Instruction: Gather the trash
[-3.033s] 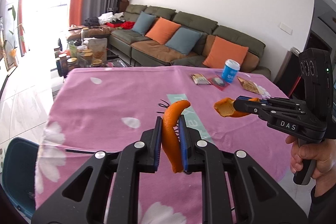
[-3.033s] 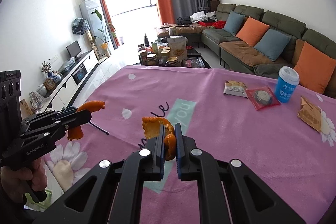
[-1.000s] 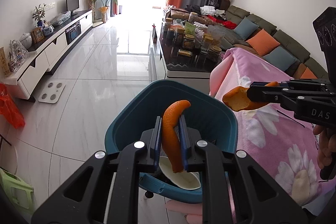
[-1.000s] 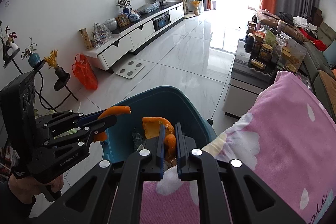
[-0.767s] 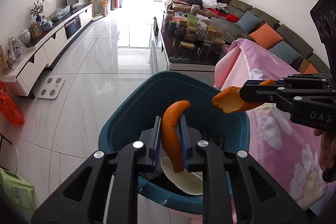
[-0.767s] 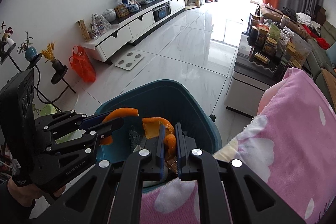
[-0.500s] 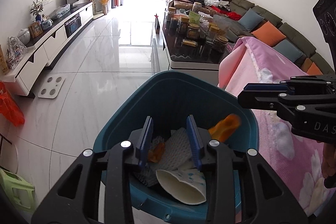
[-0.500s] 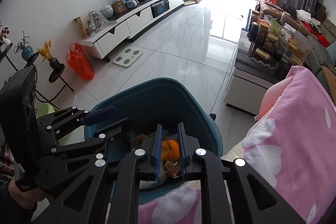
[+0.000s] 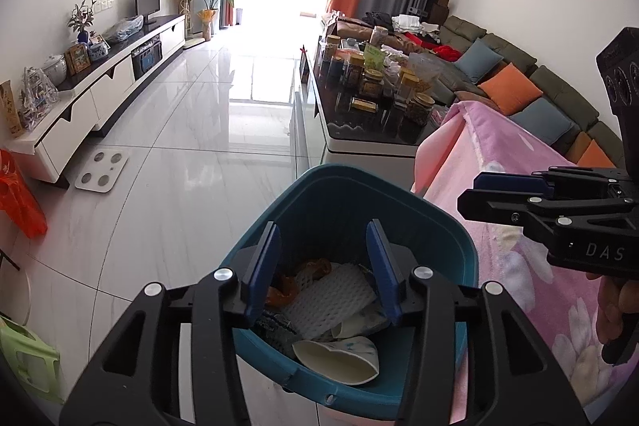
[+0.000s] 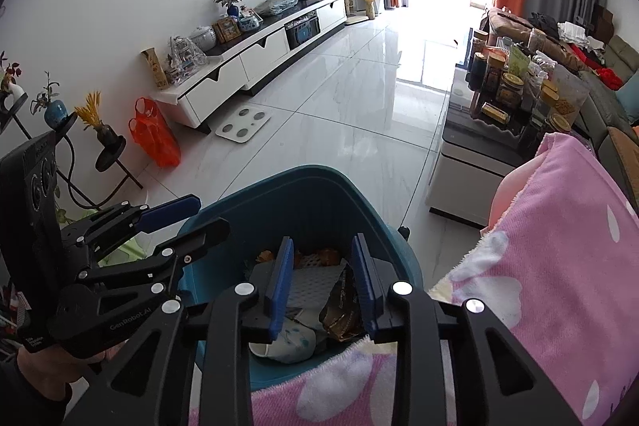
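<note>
Bin's (image 9: 351, 194) near rim — hidden behind gripper arms.

The left black two-finger gripper with blue pads (image 9: 325, 266) tilts steeply downward, its jaws parted and opening, with nothing pressed between the pads. In the right wrist view its fingers splay apart, one blue pad (image 10: 169, 212) above the lower black finger, and a hand (image 10: 52, 370) grips its handle. The right black two-finger gripper with blue pads (image 10: 321, 282) also points steeply down, jaws opening and empty. From the left wrist view its fingers reach in level, held by a hand (image 9: 613, 302) at the handle.
</note>
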Action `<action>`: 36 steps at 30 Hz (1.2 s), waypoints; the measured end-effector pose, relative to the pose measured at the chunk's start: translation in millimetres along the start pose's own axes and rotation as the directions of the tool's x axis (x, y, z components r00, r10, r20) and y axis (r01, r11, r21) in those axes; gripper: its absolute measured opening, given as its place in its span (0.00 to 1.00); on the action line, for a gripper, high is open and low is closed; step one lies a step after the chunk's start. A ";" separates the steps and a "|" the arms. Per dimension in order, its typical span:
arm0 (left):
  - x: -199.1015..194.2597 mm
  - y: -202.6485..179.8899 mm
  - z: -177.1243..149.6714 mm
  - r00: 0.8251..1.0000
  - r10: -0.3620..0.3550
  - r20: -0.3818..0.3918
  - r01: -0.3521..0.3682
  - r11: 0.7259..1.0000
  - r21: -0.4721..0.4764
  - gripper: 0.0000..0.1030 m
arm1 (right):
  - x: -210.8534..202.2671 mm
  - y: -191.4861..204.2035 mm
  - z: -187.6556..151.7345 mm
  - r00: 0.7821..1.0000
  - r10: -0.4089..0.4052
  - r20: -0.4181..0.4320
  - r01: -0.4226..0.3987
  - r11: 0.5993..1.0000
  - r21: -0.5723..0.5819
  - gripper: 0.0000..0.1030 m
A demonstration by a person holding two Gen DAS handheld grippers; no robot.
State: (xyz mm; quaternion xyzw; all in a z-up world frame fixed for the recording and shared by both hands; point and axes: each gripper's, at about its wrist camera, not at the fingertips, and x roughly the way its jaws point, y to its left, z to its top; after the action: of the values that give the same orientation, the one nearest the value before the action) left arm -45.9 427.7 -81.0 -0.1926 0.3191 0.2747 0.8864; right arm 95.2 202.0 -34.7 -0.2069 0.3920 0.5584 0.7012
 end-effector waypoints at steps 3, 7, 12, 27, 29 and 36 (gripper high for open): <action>-10.8 -3.7 4.9 1.000 -0.003 0.028 0.002 1.000 0.008 0.51 | -9.5 0.2 -0.7 1.000 -0.002 0.023 0.002 1.000 0.004 0.36; -28.1 -9.6 9.9 0.998 -0.016 0.064 0.015 1.000 0.016 0.55 | -26.2 -3.1 -3.6 0.998 -0.026 0.061 0.025 1.000 0.009 0.42; -45.5 -23.4 14.6 0.994 -0.030 0.101 0.027 0.999 0.037 0.65 | -52.7 -16.1 -10.8 0.990 -0.056 0.127 0.052 0.998 0.039 0.64; -97.2 -91.1 24.6 0.972 -0.114 0.206 0.084 0.985 0.148 0.94 | -132.3 -60.8 -65.7 0.942 -0.188 0.279 0.143 0.974 0.174 0.93; -103.4 -103.6 23.6 0.968 -0.133 0.213 0.098 0.981 0.165 0.94 | -144.5 -67.1 -75.7 0.933 -0.204 0.296 0.151 0.970 0.191 0.93; -128.8 -159.1 11.2 0.941 -0.213 0.263 0.151 0.960 0.237 0.94 | -195.4 -81.6 -116.7 0.874 -0.309 0.374 0.219 0.939 0.265 0.93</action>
State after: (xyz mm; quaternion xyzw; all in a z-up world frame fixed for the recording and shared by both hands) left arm -26.9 263.4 40.0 -0.0833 0.1960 0.1802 0.9603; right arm 121.7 -28.1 34.9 -0.0600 0.2618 0.4421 0.8558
